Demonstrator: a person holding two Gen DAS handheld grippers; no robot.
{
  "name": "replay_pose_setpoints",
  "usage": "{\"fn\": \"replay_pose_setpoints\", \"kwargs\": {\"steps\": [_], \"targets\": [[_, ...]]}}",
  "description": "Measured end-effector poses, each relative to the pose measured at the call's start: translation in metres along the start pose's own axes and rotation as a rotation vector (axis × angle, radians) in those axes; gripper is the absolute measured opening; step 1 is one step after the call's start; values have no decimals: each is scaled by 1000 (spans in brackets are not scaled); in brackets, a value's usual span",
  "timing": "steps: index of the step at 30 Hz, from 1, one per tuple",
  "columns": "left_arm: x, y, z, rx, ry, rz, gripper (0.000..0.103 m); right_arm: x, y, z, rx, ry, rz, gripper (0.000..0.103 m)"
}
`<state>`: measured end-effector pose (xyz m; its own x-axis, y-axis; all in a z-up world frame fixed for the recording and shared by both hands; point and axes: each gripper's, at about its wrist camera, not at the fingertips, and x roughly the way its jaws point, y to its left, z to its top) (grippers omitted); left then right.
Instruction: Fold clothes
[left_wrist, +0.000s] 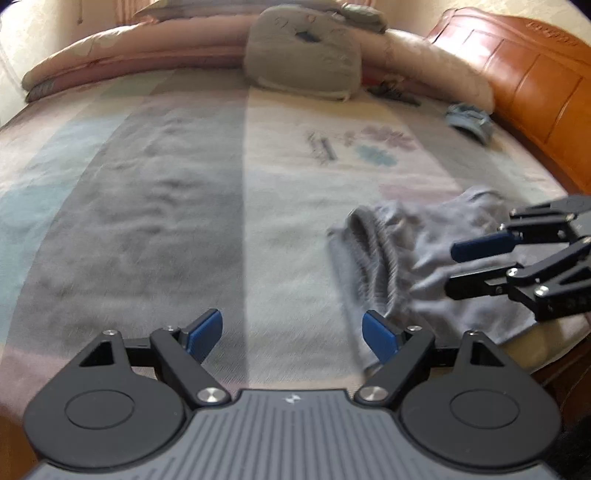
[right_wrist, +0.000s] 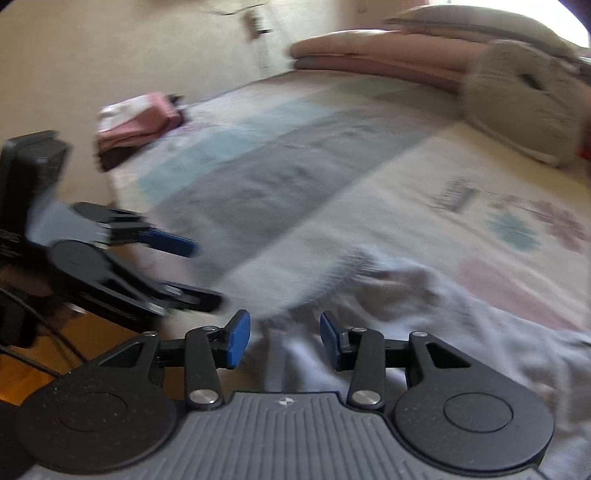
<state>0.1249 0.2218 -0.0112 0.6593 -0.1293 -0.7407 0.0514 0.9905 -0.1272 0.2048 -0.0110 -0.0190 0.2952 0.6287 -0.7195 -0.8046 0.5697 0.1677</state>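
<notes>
Looking along the left gripper (left_wrist: 291, 338), its blue-padded jaws stand wide apart with nothing between them, poised over the striped bedspread (left_wrist: 166, 206). A crumpled grey garment (left_wrist: 399, 251) lies on that bedspread just to the right, its near edge beside the right-hand pad. The right gripper (left_wrist: 456, 269) reaches in from the far right above the garment, its fingers parted and clear of the cloth. Farther back on the bedspread sit a grey cushion (left_wrist: 303, 55), a small blue cloth (left_wrist: 469, 118) and a folded pink quilt (left_wrist: 147, 40), with a wooden headboard (left_wrist: 524, 66) along the right.

From the right wrist (this view is blurred), the right gripper (right_wrist: 284, 339) shows released jaws, the grey garment (right_wrist: 406, 295) spread directly beneath and ahead of them. At the bedspread's (right_wrist: 277, 177) left edge, the left gripper (right_wrist: 199, 273) hangs unclenched, and a stack of folded pink clothes (right_wrist: 136, 122) rests on the far left corner.
</notes>
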Motion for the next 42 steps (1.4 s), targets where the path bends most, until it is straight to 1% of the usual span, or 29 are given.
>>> {"fn": "replay_pose_setpoints", "kwargs": {"steps": [2,6,8,11,12,13,15,16,17,19,20,22,25,28,30,31,34,37,42], "targets": [[0,-8,11,15,-26,-41,83,-12,-19,-11,49,4,-69,50],[15,-40,40,61,-63,-192,83,-38,-54,-40,121,31,-219,50],[28,-62,50,86,-62,-267,83,-50,-68,-57,147,50,-280,50],[49,-94,56,129,-48,-371,83,-65,-80,-78,175,52,-305,50],[57,-99,56,127,-41,-387,83,-69,-83,-85,182,48,-306,50],[67,-100,54,103,-25,-381,83,-71,-85,-90,190,47,-305,50],[86,-88,48,38,33,-297,83,-71,-90,-102,205,52,-299,50],[96,-82,45,5,61,-256,81,-71,-92,-108,216,62,-300,50],[99,-73,39,-8,56,-244,77,-72,-94,-116,226,74,-305,50],[91,-64,35,-11,31,-275,78,-84,-93,-130,212,52,-298,50],[89,-65,36,-3,35,-266,78,-90,-92,-133,208,60,-301,50],[88,-70,39,13,46,-241,78,-103,-89,-137,187,71,-333,51],[89,-82,43,38,61,-201,82,-116,-83,-142,121,78,-362,51],[89,-91,46,43,69,-206,82,-115,-75,-150,21,115,-391,54],[88,-95,48,43,73,-223,82,-107,-71,-155,-48,148,-434,54],[88,-97,50,47,78,-220,82,-103,-70,-157,-72,158,-456,54],[88,-101,54,63,91,-211,82,-99,-65,-155,-97,137,-492,54],[87,-102,59,83,104,-226,82,-99,-61,-151,-129,99,-553,54],[90,-105,61,127,122,-227,82,-91,-53,-152,-209,93,-606,54]]}}
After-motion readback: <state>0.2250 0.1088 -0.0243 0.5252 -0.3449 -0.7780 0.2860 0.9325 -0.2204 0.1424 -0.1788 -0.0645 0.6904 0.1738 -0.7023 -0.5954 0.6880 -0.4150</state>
